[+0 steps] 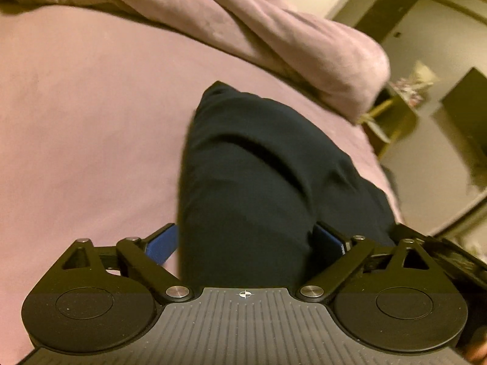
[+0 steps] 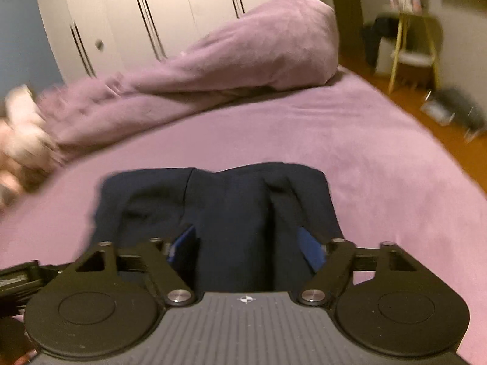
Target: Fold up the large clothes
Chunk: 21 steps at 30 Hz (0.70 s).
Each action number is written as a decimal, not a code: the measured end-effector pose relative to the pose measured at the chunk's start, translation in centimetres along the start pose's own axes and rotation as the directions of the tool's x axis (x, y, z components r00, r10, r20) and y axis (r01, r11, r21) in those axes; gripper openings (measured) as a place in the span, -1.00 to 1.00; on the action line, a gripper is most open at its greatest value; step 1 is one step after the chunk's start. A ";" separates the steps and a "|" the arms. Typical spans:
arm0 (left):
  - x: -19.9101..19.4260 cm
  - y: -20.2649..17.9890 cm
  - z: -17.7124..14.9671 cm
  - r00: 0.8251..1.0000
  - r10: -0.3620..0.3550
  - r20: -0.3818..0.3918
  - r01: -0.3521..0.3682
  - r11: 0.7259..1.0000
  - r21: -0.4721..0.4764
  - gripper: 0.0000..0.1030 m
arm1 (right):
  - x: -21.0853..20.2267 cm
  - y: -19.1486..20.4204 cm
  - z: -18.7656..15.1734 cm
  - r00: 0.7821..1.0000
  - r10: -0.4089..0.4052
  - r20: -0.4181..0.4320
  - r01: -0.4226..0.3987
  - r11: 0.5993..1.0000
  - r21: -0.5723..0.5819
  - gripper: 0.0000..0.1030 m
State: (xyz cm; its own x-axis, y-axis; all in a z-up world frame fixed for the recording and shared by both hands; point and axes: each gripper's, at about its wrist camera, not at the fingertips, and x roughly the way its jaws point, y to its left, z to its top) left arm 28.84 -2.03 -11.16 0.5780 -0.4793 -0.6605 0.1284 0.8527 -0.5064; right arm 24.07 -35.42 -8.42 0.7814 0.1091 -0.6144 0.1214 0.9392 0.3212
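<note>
One dark garment [image 1: 258,164] is lying folded on the bed [image 1: 76,121] beside one bunched duvet [image 1: 274,36], sitting between the spread jaws of the left gripper [image 1: 246,240] and right gripper [image 2: 246,243], neither clamping it.

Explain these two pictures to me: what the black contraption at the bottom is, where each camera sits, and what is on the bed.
Each picture comes from a camera mounted on a hand-held two-finger gripper, looking forward along its fingers. A person carries one in each hand; there is no robot arm. The first is the left gripper, the second the right gripper. The black levers and blue pads are their jaws.

A folded dark navy garment lies on the mauve bed sheet, with a bunched mauve duvet behind it.

Both pairs of jaws stand wide, with navy cloth between them. Neither visibly pinches it, so nothing seems held.
</note>
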 end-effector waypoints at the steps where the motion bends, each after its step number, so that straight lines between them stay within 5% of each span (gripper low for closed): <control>1: -1.0 0.9 0.0 0.999 -0.035 -0.020 0.034 0.999 -0.003 0.90 | -1.5 -1.4 0.0 0.998 0.067 -0.018 -0.067 0.997 0.035 0.71; 5: -1.6 3.0 -0.4 0.982 -0.156 -0.108 0.154 0.988 -0.030 0.90 | -3.5 -6.9 -0.6 0.976 0.184 -0.118 -0.161 0.970 0.183 0.82; 10: 1.4 4.2 -0.9 0.943 -0.284 -0.174 0.252 0.950 -0.181 0.90 | 0.2 -11.1 -2.9 0.877 0.427 -0.220 -0.294 0.839 0.459 0.83; 12: 2.4 4.5 -0.9 0.935 -0.313 -0.166 0.273 0.935 -0.225 0.91 | 1.5 -11.7 -3.4 0.861 0.465 -0.205 -0.315 0.805 0.503 0.87; 18: 3.7 4.1 -0.8 0.931 -0.321 -0.173 0.285 0.937 -0.203 0.95 | 3.1 -12.5 -3.9 0.851 0.502 -0.155 -0.354 0.766 0.537 0.84; 21: 3.9 4.2 -1.0 0.931 -0.324 -0.170 0.288 0.935 -0.205 0.89 | 3.0 -12.4 -4.0 0.859 0.491 -0.143 -0.357 0.775 0.521 0.61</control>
State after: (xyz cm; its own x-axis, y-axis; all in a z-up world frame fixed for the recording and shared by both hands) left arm 30.83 -0.54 -16.48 0.3590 -0.7575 -0.5453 0.1209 0.6171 -0.7775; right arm 22.48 -45.49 -17.10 0.6432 0.6019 -0.4732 0.1345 0.5196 0.8438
